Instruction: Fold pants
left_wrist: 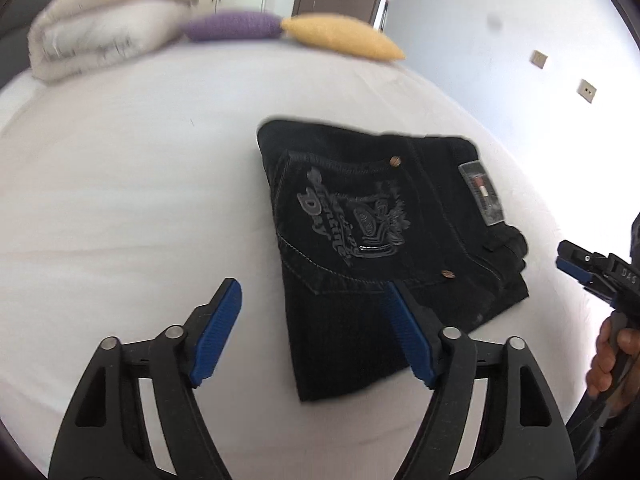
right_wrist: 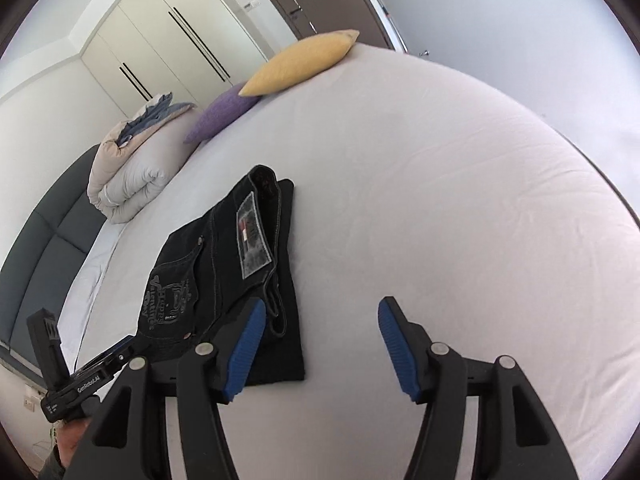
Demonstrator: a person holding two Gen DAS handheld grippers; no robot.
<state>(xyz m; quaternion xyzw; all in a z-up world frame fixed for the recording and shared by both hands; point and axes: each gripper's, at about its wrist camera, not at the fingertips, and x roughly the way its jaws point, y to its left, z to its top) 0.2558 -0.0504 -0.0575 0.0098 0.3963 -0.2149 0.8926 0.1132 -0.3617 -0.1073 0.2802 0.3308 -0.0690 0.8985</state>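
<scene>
Black jeans (left_wrist: 380, 240) lie folded in a compact rectangle on the white bed (left_wrist: 120, 200), back pocket with a grey print and a waist label facing up. They also show in the right wrist view (right_wrist: 224, 280). My left gripper (left_wrist: 312, 292) is open and empty, held above the near edge of the pants. My right gripper (right_wrist: 320, 312) is open and empty, above the bed just right of the pants. It shows at the right edge of the left wrist view (left_wrist: 576, 264).
A rolled duvet (right_wrist: 128, 176), a purple cushion (right_wrist: 224, 114) and a yellow cushion (right_wrist: 300, 62) lie along the far side of the bed (right_wrist: 440, 200). A dark headboard (right_wrist: 44, 240) is at the left. Wardrobe doors and a wall stand behind.
</scene>
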